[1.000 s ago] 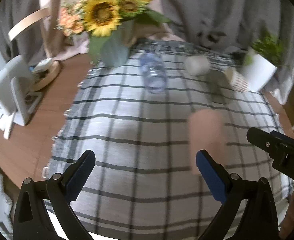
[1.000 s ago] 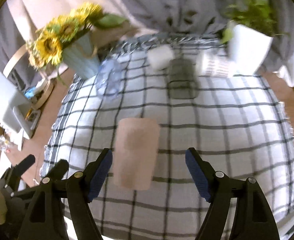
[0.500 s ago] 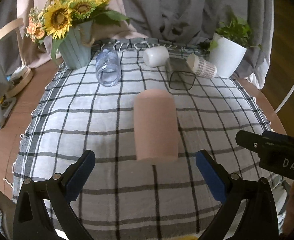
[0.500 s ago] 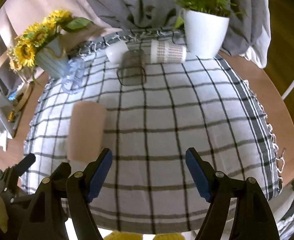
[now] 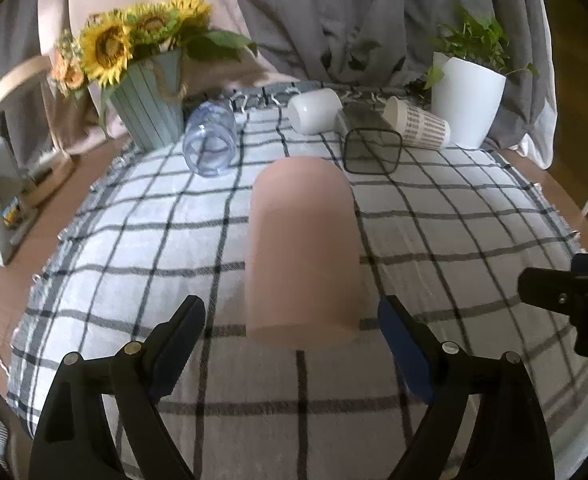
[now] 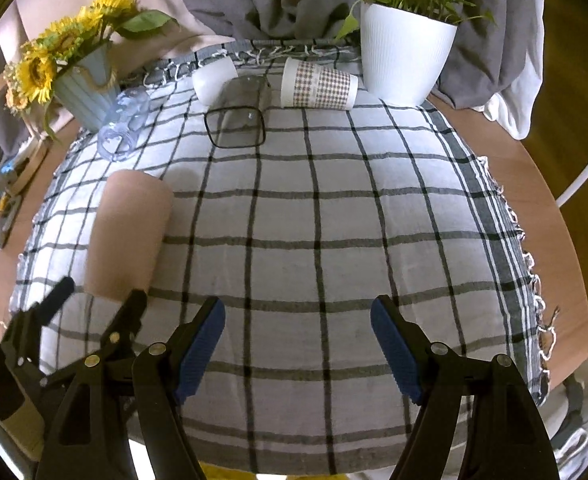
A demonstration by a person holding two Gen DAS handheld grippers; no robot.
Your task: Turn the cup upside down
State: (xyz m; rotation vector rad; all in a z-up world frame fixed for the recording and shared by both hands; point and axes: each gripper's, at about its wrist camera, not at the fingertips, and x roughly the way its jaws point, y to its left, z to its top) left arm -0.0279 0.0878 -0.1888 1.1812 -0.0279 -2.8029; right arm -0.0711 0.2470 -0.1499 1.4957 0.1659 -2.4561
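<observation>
In the left wrist view, the left gripper [image 5: 290, 324] is gaping wide and empty at the bottom of the frame, and the matte pink cylindrical cup [image 5: 301, 248] is lying dead centre on the checked tablecloth [image 5: 134, 240], its long axis pointing straight away, near end sitting between the fingertips. In the right wrist view, the same cup [image 6: 128, 236] is sitting at the left edge, off the line of the right gripper [image 6: 297, 340], which is likewise spread open and holding nothing, so the left gripper is the nearer one.

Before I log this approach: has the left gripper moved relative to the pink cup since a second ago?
Yes. The left gripper has swung right and closed in: the pink cup, earlier by its right finger, now sits centred between the open fingers, against the checked tablecloth.
</observation>
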